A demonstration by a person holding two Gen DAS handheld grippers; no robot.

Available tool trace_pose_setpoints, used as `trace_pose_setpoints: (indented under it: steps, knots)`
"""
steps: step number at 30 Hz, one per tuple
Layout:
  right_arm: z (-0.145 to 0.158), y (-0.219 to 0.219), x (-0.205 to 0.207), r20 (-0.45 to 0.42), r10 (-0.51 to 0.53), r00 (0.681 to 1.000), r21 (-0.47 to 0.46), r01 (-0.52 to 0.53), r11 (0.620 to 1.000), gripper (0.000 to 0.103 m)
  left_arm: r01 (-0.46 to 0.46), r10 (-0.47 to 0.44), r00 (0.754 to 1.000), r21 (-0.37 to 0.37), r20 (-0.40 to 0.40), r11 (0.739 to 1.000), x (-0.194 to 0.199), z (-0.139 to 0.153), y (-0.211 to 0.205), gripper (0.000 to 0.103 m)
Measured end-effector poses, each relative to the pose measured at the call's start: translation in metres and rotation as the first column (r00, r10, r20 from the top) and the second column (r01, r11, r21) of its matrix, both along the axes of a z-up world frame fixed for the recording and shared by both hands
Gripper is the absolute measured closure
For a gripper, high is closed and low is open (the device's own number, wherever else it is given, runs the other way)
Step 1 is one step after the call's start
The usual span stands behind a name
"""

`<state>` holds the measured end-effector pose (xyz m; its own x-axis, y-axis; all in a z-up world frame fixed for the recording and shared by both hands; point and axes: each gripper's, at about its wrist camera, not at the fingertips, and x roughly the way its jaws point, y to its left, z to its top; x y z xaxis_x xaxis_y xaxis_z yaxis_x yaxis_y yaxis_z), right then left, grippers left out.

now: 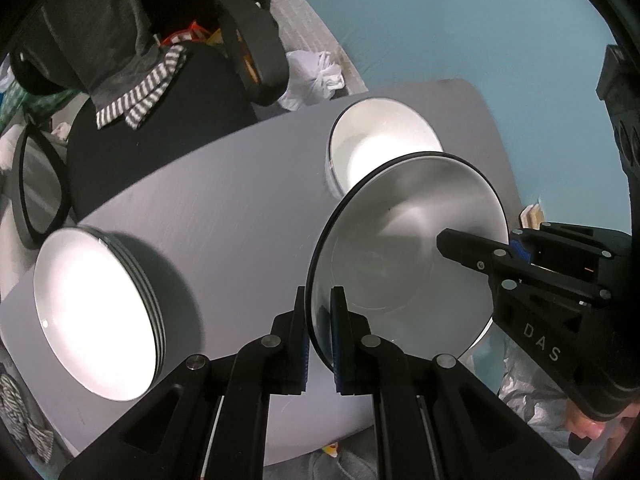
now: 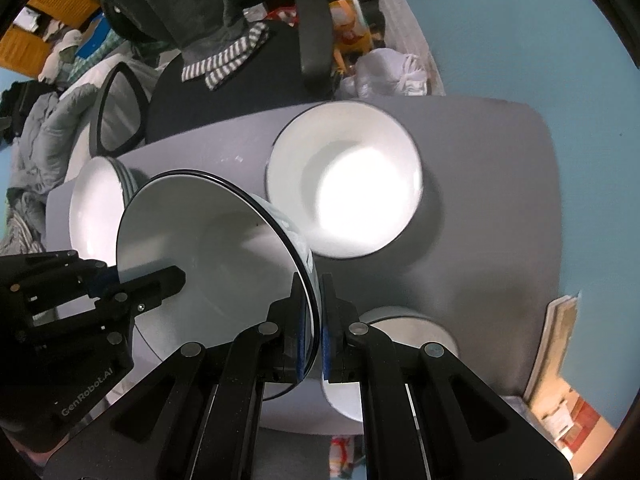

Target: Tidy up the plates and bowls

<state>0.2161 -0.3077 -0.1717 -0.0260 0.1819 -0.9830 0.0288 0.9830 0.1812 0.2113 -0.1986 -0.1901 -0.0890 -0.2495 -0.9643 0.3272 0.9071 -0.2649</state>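
Note:
Both grippers hold one white bowl with a black rim (image 1: 404,248), lifted and tilted above the grey table (image 1: 224,200). My left gripper (image 1: 319,328) is shut on its near rim. My right gripper (image 2: 316,316) is shut on the opposite rim of the same bowl (image 2: 208,264); it shows from the side in the left wrist view (image 1: 480,250). A stack of white plates (image 1: 96,320) sits at the table's left; it also shows in the right wrist view (image 2: 94,208). A white bowl (image 2: 344,184) stands on the table behind the held one, also in the left wrist view (image 1: 384,136).
Another white bowl (image 2: 400,332) sits under my right gripper near the table's front edge. A black office chair (image 1: 160,132) with a striped cloth (image 1: 140,96) stands behind the table. Clothes and clutter (image 2: 48,120) lie on the floor.

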Motion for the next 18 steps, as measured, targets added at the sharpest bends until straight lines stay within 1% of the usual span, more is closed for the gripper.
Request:
trace_pose_setpoints:
  steps: [10,18]
  knots:
    - [0.0,-0.026,0.025,-0.002,-0.029,1.0,0.006,0.029,1.0,0.097,0.035,-0.035,0.999,0.009,0.018,0.999,0.03,0.001,-0.021,0.095]
    - [-0.012,-0.043,0.043,-0.024,-0.044,0.999,0.024,0.045,0.999,0.097,0.04,-0.04,0.999,0.023,0.012,0.999,0.05,-0.01,-0.035,0.095]
